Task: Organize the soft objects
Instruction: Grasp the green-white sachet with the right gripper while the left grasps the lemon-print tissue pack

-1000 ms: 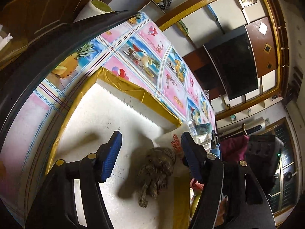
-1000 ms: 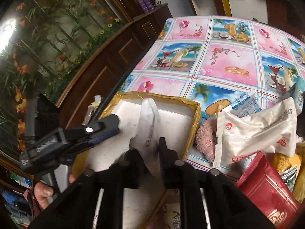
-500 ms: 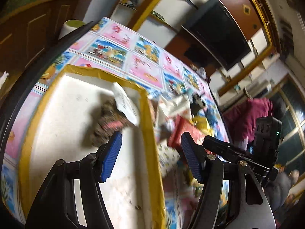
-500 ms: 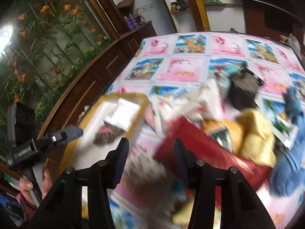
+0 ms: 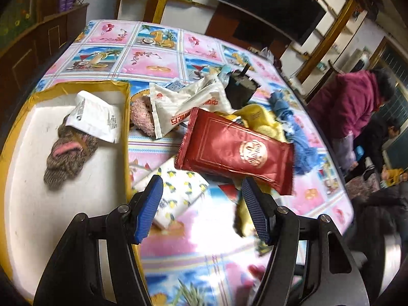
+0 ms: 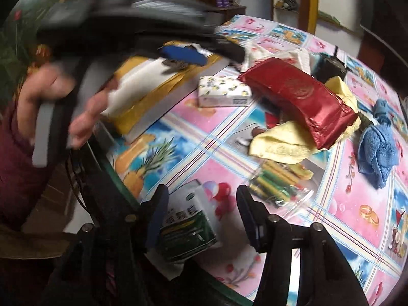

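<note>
the round desk [image 5: 158,58] under its glossy fruit-and-drinks print cloth holds most of the work not yet done. the shallow white tray with yellow taped rim [image 5: 126,117], up and to the left of the left claw [image 5: 201,209], holds just two things: a brown knitted sock with a pink band [image 5: 67,155] and a flat white plastic pouch [image 5: 95,117] lying partly over it. so the sorting looks barely begun.

still loose on the desk, ahead of the left claw: a big shiny red foil packet [image 5: 237,150], a white packet with red lettering [image 5: 188,107], a yellow cloth [image 5: 260,119], a blue knotted towel [image 5: 295,125], a lemon-print tissue pack [image 5: 178,193] just ahead of the left fingertip, and a fuzzy pink sock [image 5: 142,116] beside the tray wall. a clear bag of green and yellow sticks [image 6: 278,181] lies just beyond the right claw [image 6: 201,216].

the left claw is released, nothing between its blue pads. the right claw's jaws are opening over a green-and-white tissue pack [image 6: 188,224] at the desk edge; its pads do not press it.
</note>
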Action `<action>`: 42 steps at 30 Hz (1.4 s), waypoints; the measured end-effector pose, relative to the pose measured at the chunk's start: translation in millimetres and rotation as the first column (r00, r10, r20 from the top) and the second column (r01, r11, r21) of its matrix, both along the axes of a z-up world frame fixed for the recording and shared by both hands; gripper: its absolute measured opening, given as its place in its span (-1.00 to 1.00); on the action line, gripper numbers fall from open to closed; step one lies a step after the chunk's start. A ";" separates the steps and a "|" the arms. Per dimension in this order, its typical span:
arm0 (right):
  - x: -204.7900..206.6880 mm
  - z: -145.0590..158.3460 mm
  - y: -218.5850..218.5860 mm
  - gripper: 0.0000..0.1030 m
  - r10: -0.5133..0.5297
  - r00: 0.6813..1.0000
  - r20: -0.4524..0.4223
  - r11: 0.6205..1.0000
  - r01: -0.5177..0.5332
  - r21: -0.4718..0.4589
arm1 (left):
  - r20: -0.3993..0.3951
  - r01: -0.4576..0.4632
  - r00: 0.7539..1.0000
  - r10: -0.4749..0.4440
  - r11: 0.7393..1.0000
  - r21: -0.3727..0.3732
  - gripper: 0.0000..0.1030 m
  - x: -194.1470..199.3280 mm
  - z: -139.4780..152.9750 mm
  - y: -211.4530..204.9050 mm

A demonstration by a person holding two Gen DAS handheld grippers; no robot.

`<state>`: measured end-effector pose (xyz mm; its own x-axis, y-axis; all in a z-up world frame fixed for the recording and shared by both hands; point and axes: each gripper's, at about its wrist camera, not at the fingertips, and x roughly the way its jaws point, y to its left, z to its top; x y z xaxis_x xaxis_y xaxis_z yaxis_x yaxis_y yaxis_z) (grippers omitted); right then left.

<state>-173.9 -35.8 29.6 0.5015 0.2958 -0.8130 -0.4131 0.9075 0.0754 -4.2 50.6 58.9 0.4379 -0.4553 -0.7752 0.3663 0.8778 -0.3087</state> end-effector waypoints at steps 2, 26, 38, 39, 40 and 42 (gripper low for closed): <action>-6.5 -9.0 13.4 0.09 0.023 0.999 0.028 0.996 -0.020 -0.086 | -0.025 0.012 1.000 -0.011 0.997 0.074 0.26 11.0 -13.2 -11.4; -2.7 -17.4 -83.9 0.27 -0.216 0.976 0.014 0.976 0.216 0.004 | -0.001 0.131 0.991 -0.135 0.960 0.248 0.51 9.1 -18.5 -42.8; -14.5 -16.8 -100.5 0.27 -0.210 0.978 -0.003 0.974 0.209 0.088 | -0.120 0.240 0.970 -0.210 0.905 0.352 0.01 -13.0 -49.2 -59.8; -15.0 -17.7 -100.1 0.27 -0.208 0.978 -0.005 0.974 0.208 0.084 | -0.120 0.234 0.971 -0.205 0.908 0.347 0.01 -15.3 -49.2 -58.7; -15.4 -18.8 -99.2 0.27 -0.206 0.979 -0.007 0.975 0.205 0.083 | -0.118 0.224 0.974 -0.195 0.914 0.338 0.01 -16.6 -48.8 -56.9; -14.3 -20.3 -98.4 0.27 -0.202 0.979 -0.016 0.975 0.203 0.093 | -0.114 0.212 0.976 -0.185 0.924 0.317 0.02 -17.2 -48.0 -55.8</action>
<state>-188.2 -134.2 9.3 0.5536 0.2632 -0.7901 -0.2205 0.9612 0.1657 -21.4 -5.2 10.8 0.2944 -0.2430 -0.9243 0.5294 0.8467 -0.0540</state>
